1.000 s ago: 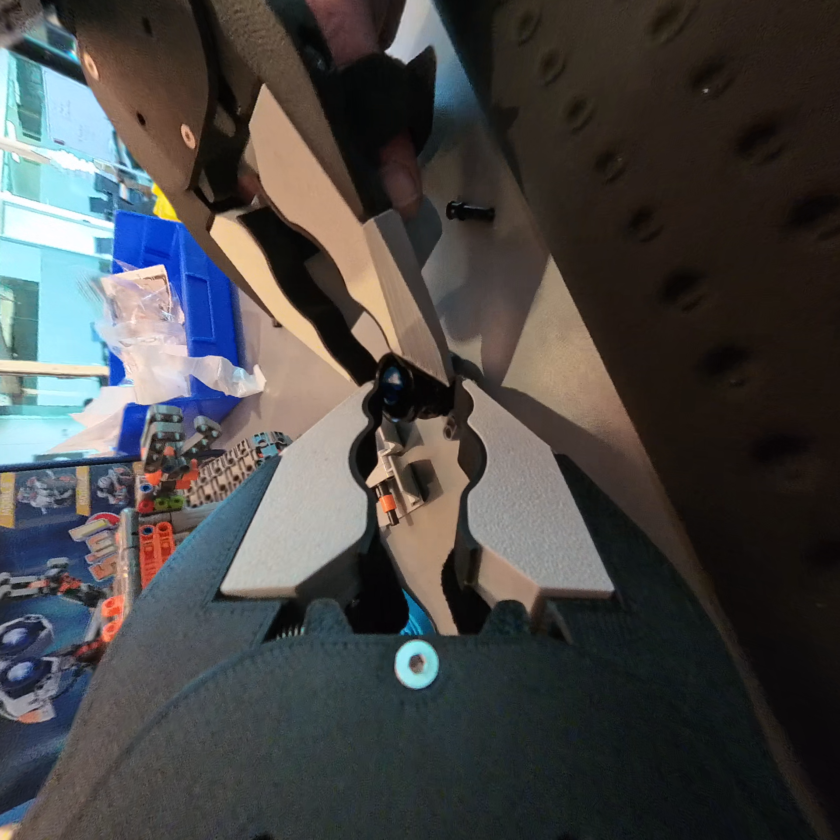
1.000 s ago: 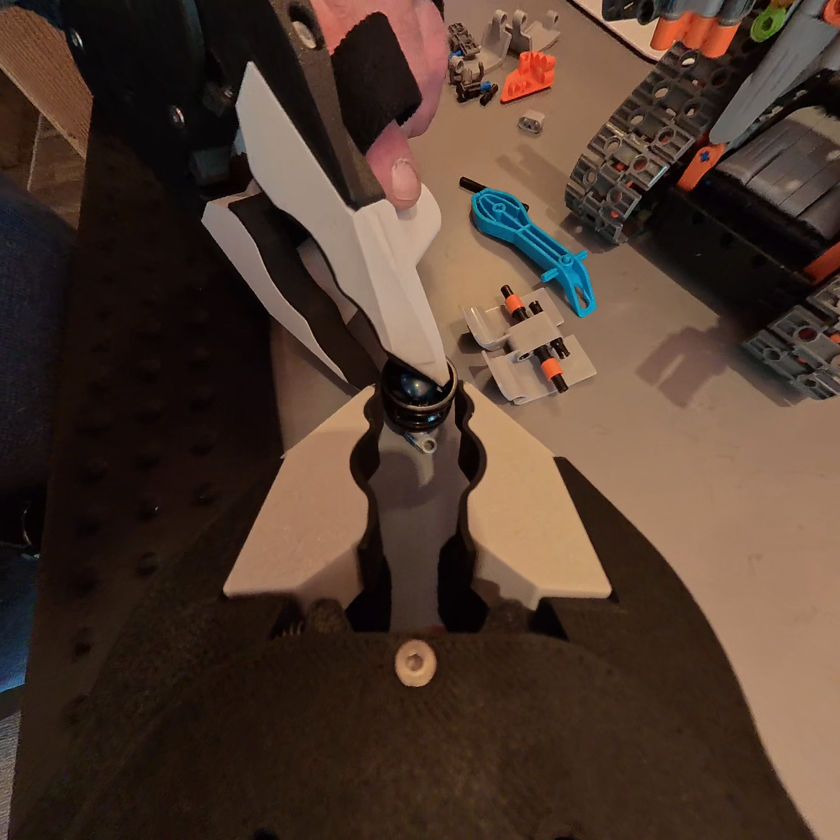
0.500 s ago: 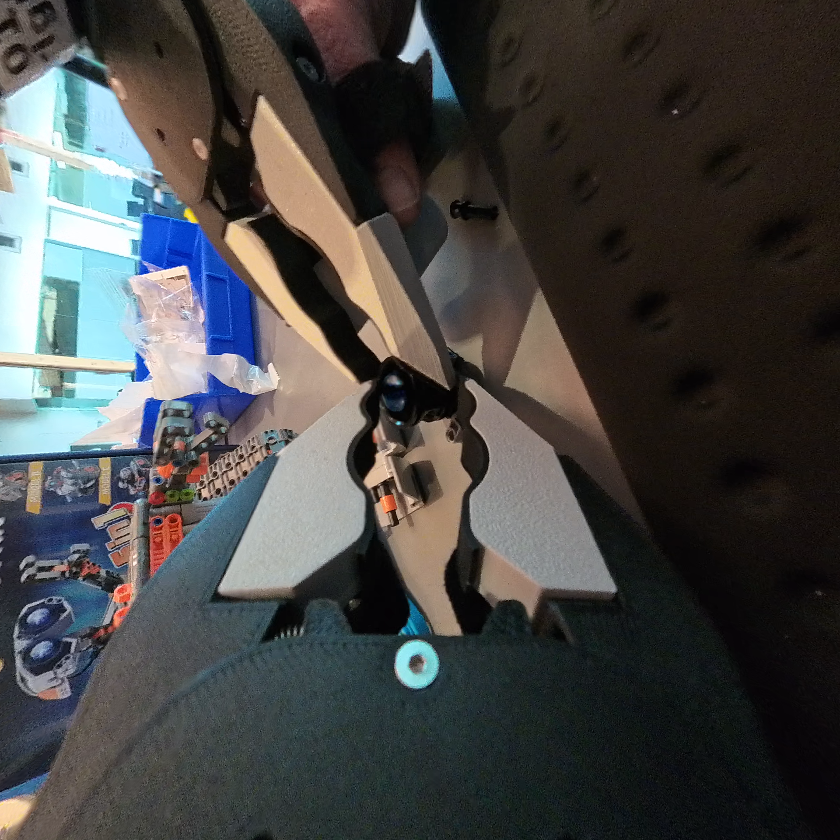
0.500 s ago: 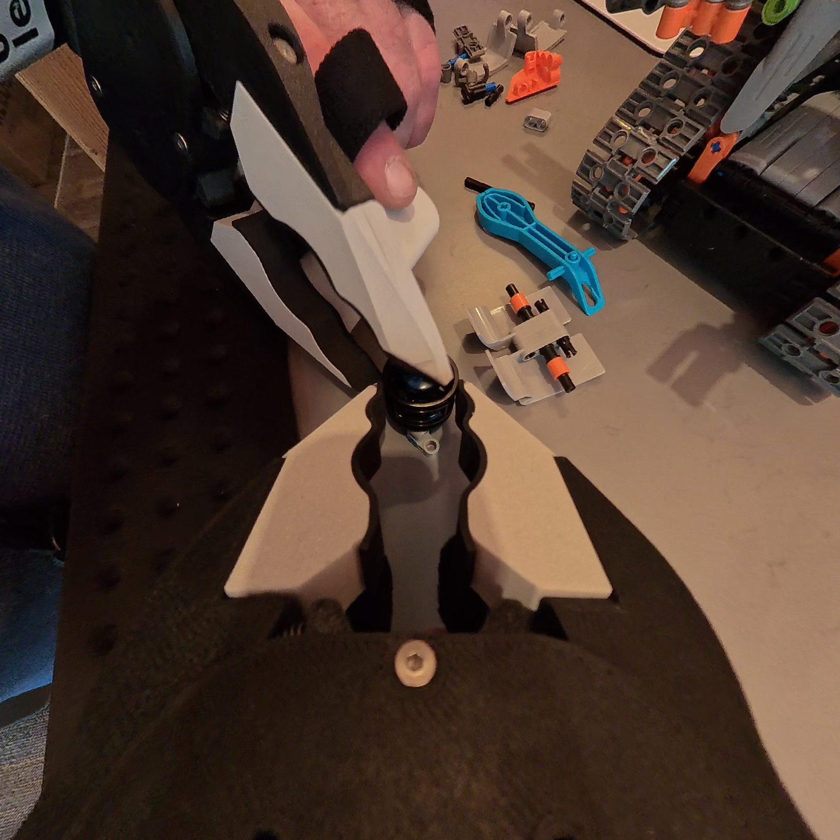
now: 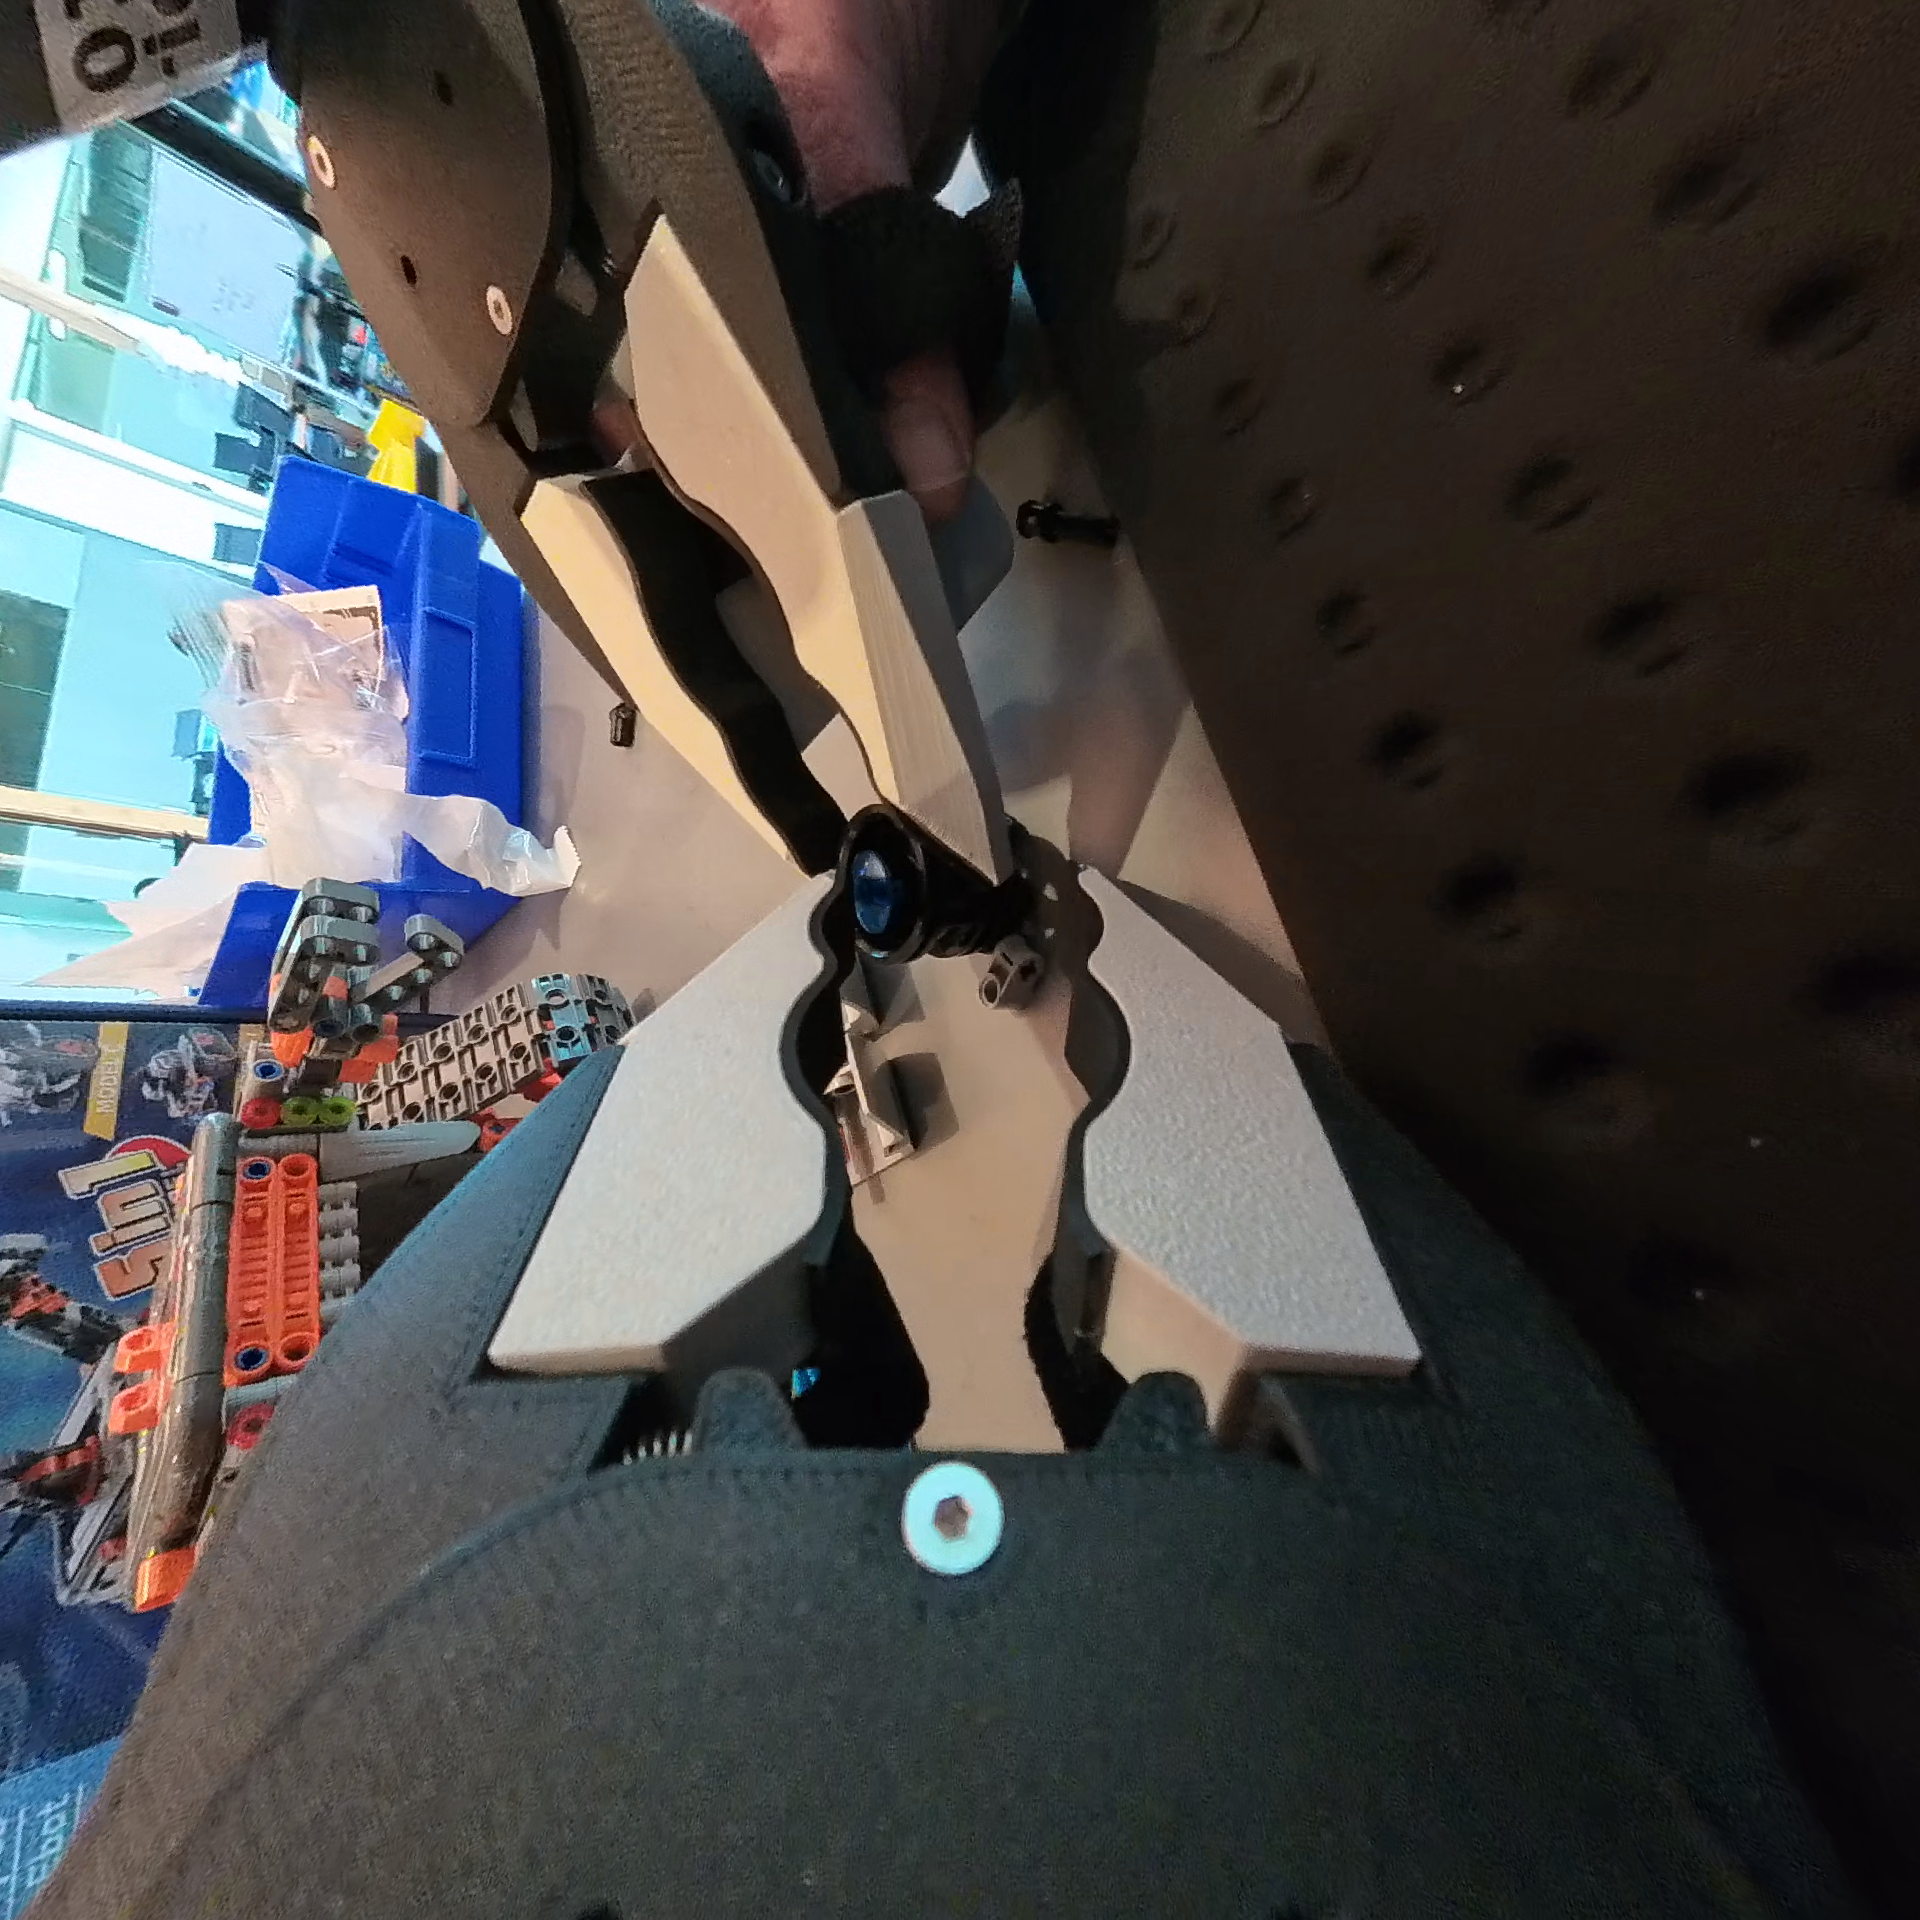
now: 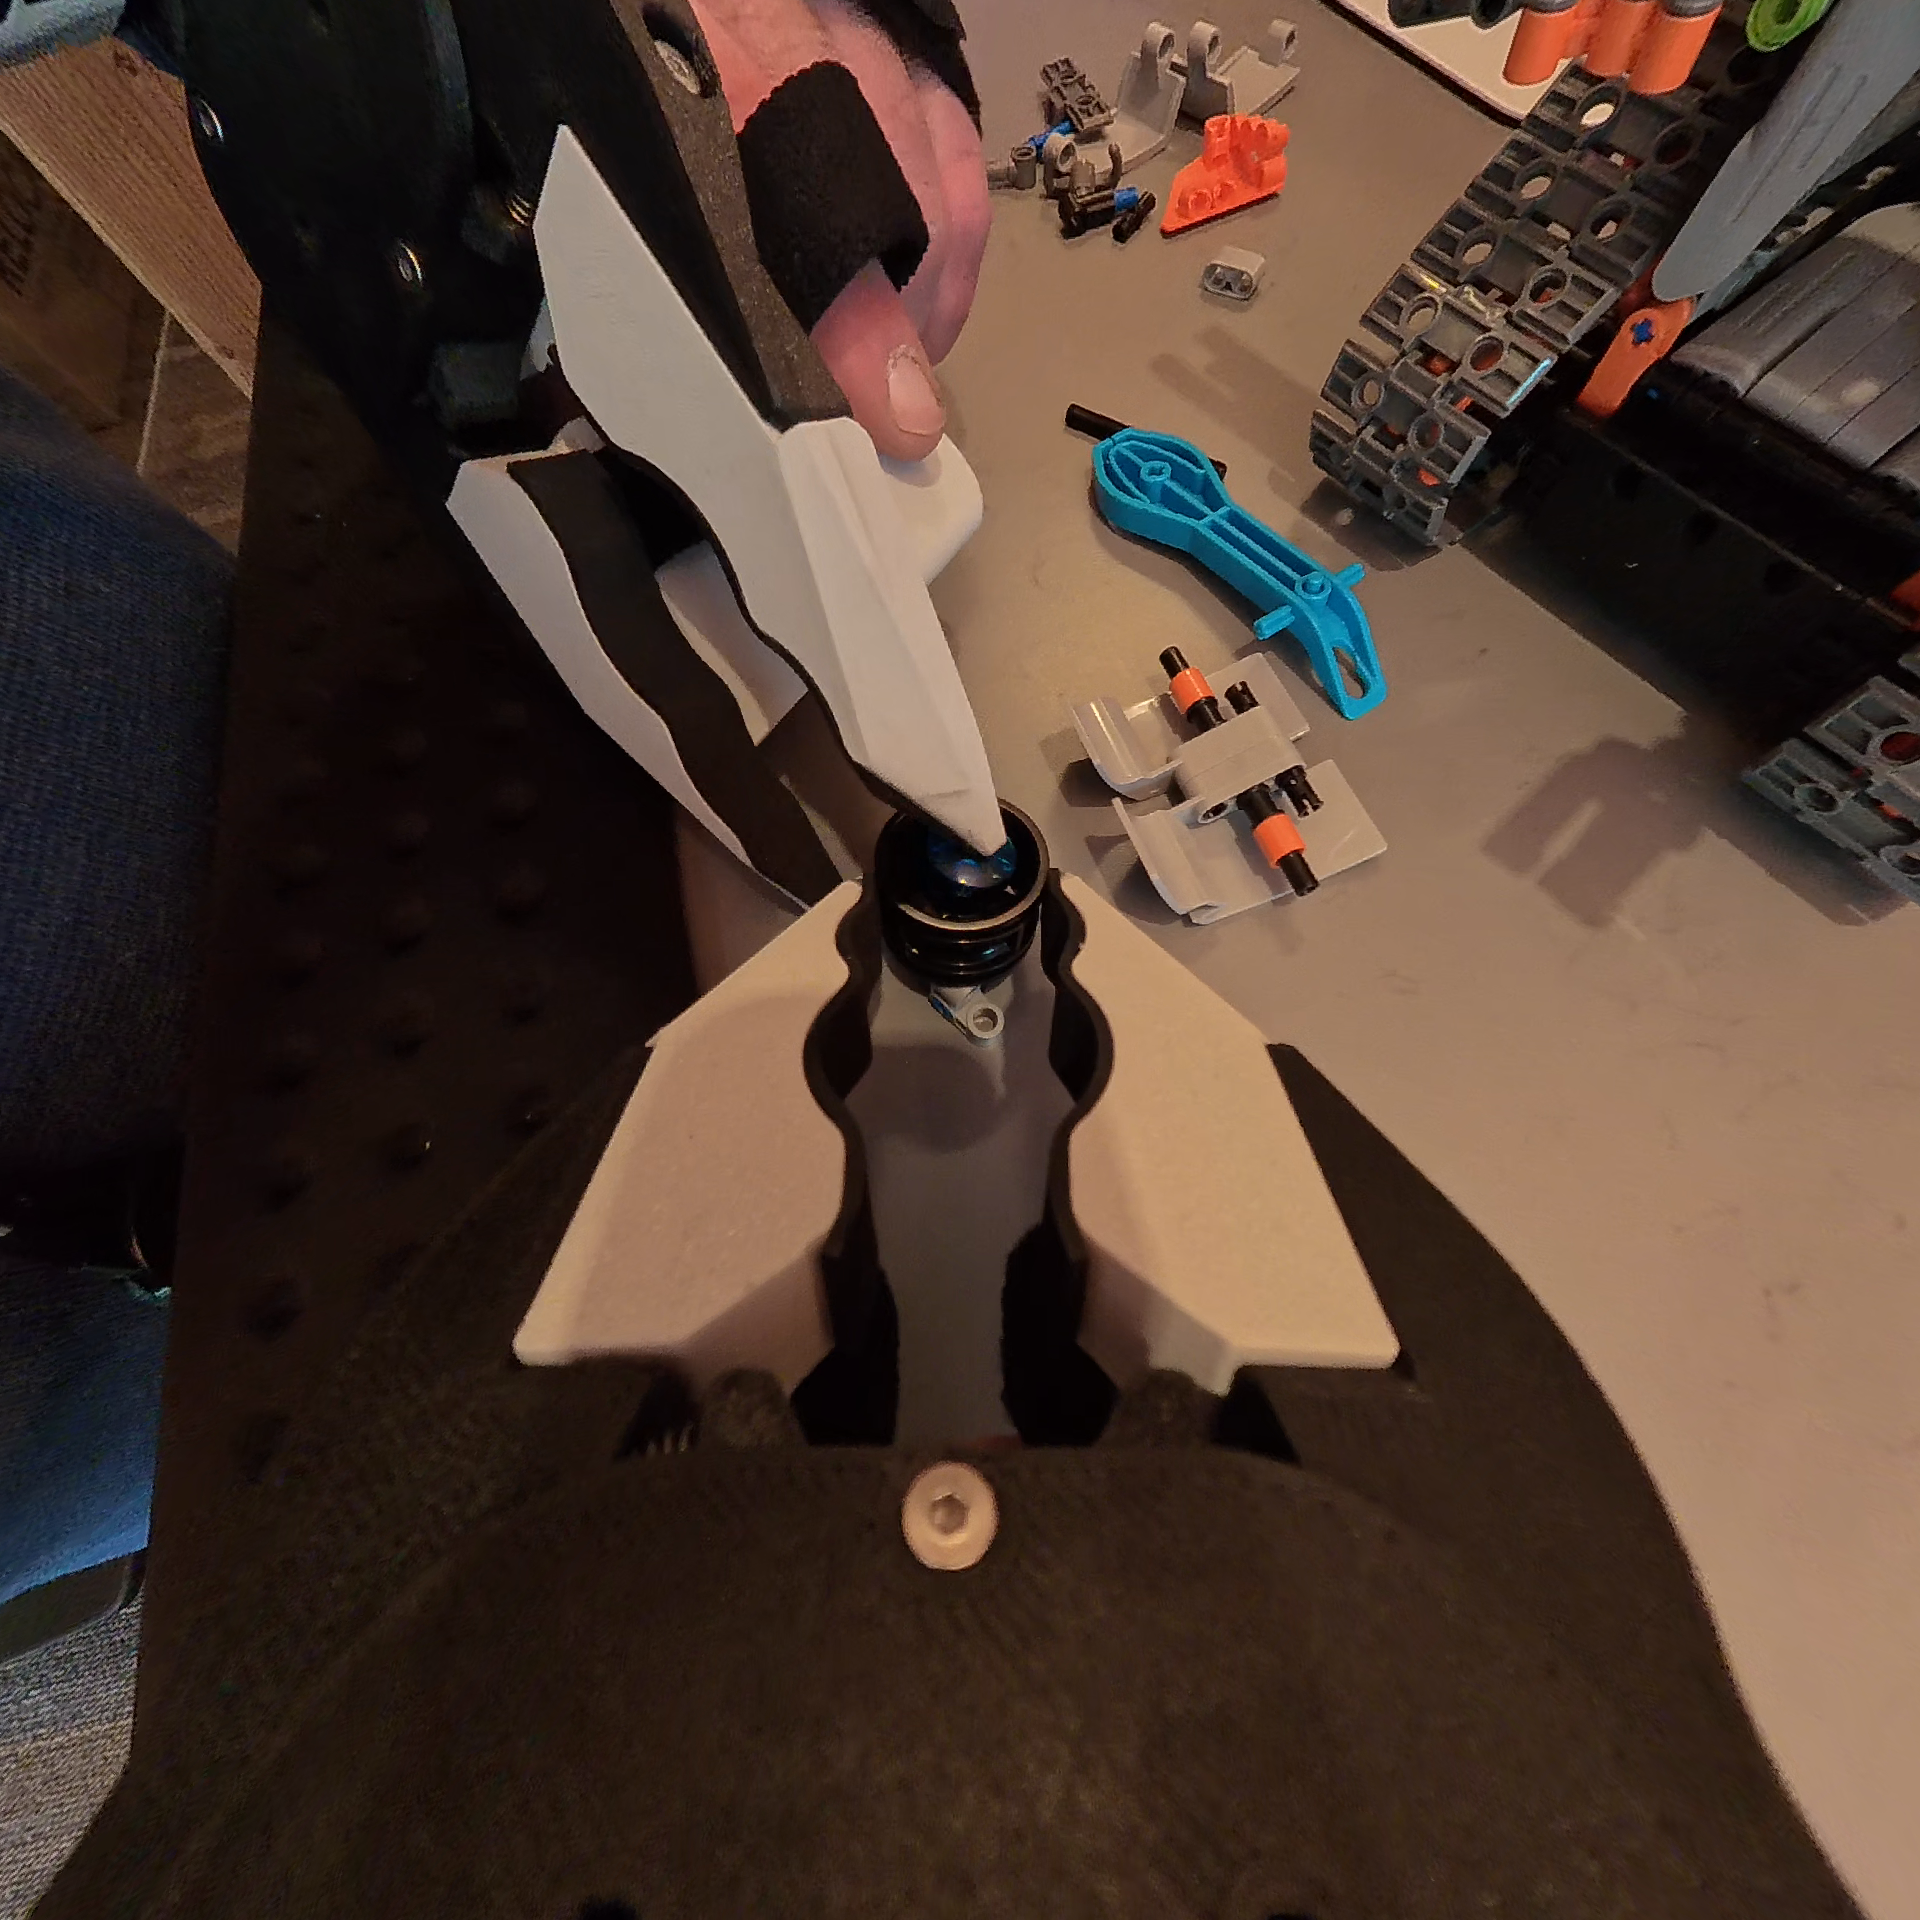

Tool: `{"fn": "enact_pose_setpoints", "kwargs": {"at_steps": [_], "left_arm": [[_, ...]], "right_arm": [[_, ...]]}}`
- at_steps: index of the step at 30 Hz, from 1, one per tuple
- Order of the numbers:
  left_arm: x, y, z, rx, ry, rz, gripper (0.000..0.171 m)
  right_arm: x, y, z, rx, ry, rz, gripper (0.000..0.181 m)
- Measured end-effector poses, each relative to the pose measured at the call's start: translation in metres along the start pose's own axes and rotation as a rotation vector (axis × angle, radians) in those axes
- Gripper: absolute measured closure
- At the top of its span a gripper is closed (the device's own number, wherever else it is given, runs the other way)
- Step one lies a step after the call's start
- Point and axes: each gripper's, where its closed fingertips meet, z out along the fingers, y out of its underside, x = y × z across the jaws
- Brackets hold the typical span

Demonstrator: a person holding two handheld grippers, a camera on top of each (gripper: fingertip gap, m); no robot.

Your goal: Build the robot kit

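A small black spring cylinder with a blue centre [image 6: 961,914] and a little grey connector [image 6: 977,1018] at its end sits between the fingertips of my right gripper [image 6: 961,894], which is shut on it above the grey table [image 6: 1455,1143]. My left gripper [image 6: 935,836] comes in from the upper left, and its white fingertip presses on the cylinder's top rim. In the left wrist view the same cylinder [image 5: 883,894] lies across the tips of my left gripper [image 5: 951,904], with my right gripper [image 5: 935,831] closing on it from above. A person's finger [image 6: 904,384] rests on the left gripper.
A blue plastic tool [image 6: 1236,561], a grey panel assembly with orange bushes [image 6: 1226,800], loose small parts [image 6: 1226,166] and a tracked brick model [image 6: 1507,291] lie to the right. A black perforated board [image 6: 364,831] stands at the left. A blue bin [image 5: 416,665] holds a plastic bag [image 5: 312,748]. Only a small space, under 4 cm, lies between the two pairs of fingers.
Both grippers stay closed on the spring cylinder. The cylinder has tilted a little, so its blue top shows more in the right wrist view. Both views have shifted slightly.
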Motion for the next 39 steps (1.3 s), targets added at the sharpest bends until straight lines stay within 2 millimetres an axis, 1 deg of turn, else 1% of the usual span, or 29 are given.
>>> {"fn": "enact_pose_setpoints", "kwargs": {"at_steps": [6,8,14,20,32,39], "left_arm": [[-0.0006,-0.0029,-0.0007,0.017,-0.006,-0.012,0.139],[-0.0017,-0.006,-0.0021,0.023,-0.017,-0.004,0.146],[-0.0035,-0.0007,-0.0002,0.0,-0.027,0.003,0.144],[-0.0019,-0.0045,-0.0018,0.019,-0.035,0.023,0.146],[-0.0019,-0.0009,-0.0058,0.029,-0.046,-0.001,0.147],[-0.0015,-0.003,-0.0048,0.036,-0.04,-0.007,0.146]], "right_arm": [[-0.0007,0.0002,0.0002,-0.002,0.0,-0.005,0.153],[-0.0009,0.0002,0.0002,-0.002,-0.003,-0.005,0.153],[-0.0007,0.0003,0.0002,-0.002,-0.004,-0.002,0.153],[-0.0024,0.0007,0.0003,-0.003,-0.014,-0.007,0.153],[-0.0027,0.001,0.0001,-0.003,-0.019,-0.004,0.153],[-0.003,0.0011,0.0001,-0.003,-0.021,-0.006,0.153]]}}
